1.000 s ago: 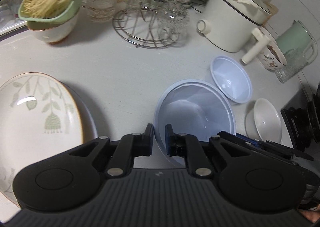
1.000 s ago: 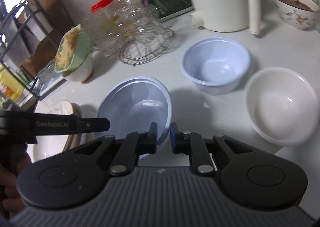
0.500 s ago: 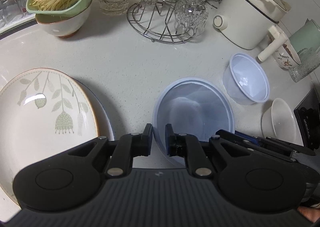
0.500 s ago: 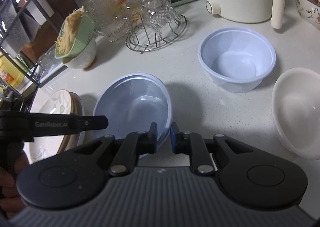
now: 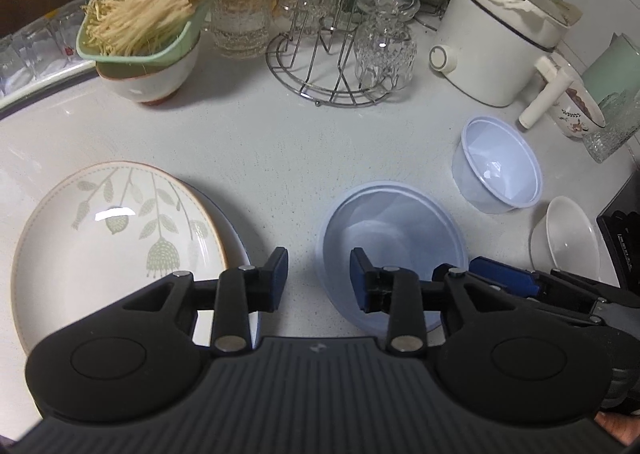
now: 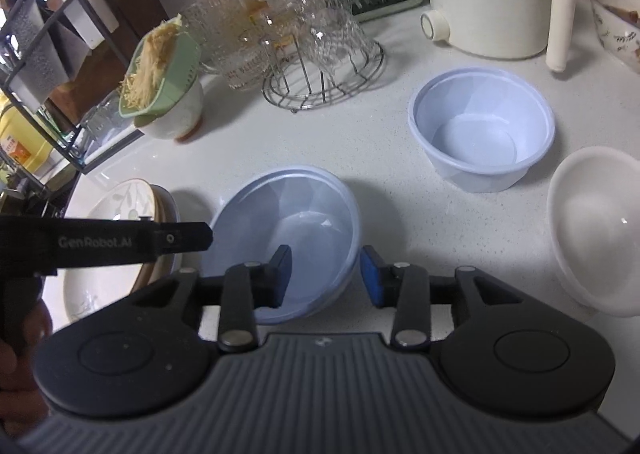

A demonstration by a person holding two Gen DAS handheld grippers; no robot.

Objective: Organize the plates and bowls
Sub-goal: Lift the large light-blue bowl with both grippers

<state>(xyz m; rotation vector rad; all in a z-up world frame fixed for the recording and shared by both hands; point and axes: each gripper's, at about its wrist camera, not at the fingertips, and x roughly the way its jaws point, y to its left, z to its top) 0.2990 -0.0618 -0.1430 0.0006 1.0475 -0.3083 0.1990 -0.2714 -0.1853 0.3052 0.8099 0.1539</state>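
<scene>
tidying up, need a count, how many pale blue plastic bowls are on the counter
2: the wide blue bowl sits right in front of both grippers, and the deeper blue bowl stands farther right, near the white bowl. None seems hidden.

The right tool (image 6: pixel 324 276) hangs over the near rim of the big blue bowl (image 6: pixel 296 221) on the white worktop (image 6: pixel 360 141). Its jaws have just been opening, and the rim sits between them untouched. The left tool (image 6: pixel 172 240) reaches in from the left beside the leaf plate (image 6: pixel 116 201). A smaller blue bowl (image 6: pixel 482 129) stands farther back, a white bowl (image 6: pixel 596 230) just right of it.
</scene>
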